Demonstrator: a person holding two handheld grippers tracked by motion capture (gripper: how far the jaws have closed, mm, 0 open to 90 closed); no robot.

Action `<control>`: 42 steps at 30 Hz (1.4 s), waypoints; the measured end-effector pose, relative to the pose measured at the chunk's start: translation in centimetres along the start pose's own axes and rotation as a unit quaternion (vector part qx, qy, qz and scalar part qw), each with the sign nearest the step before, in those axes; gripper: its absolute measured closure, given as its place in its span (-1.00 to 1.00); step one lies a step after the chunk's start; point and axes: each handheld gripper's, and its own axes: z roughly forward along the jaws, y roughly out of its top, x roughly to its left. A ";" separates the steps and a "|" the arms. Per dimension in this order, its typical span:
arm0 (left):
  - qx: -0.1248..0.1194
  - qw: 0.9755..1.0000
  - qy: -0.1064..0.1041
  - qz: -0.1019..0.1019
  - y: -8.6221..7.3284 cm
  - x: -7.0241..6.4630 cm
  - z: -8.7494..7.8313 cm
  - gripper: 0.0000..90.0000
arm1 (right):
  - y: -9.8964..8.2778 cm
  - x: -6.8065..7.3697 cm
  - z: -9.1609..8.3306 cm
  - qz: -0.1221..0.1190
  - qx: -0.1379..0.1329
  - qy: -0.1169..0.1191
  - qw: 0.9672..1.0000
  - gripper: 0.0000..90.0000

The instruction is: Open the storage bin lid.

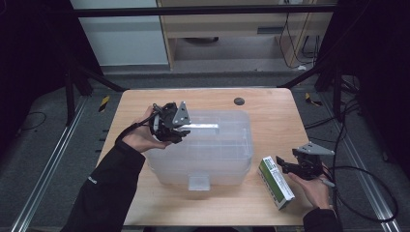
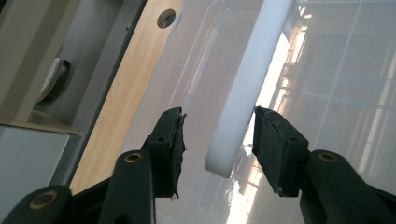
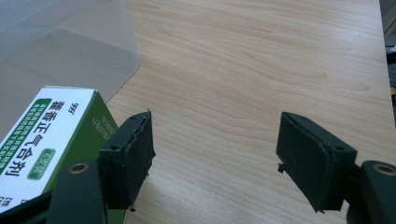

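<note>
White bar handle point(image 2: 247, 88) on clear bin lid point(image 1: 227, 145); left hand-held gripper point(image 2: 217, 135) half-open, straddling it.

Your green and white box point(image 3: 42, 140) cut off by the right gripper view's left and bottom edges, its small print unreadable, your white handle point(image 2: 247, 88) running past the left gripper view's top edge.

The green and white box point(image 3: 46, 135) carries "999" and the Chinese characters 藿香正气合剂, plus a small badge too blurred to read.
</note>
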 end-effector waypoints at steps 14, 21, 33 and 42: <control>0.005 1.000 -0.006 0.010 0.1 0.1 0.8 0.47 | 0.0 0.1 0.0 -0.003 0.002 0.005 1.000 -0.32; 0.011 1.000 -0.006 0.023 0.3 0.0 0.8 0.56 | 0.1 0.2 0.0 -0.004 0.003 0.008 1.000 -0.28; 0.032 0.999 -0.005 0.042 0.8 0.0 0.6 0.58 | 1.0 0.4 -1.0 -0.002 -0.007 0.019 1.000 -0.16; 0.029 0.999 -0.012 0.034 0.8 0.3 0.6 0.58 | 2.6 1.4 -2.6 -0.007 -0.016 0.045 0.999 0.06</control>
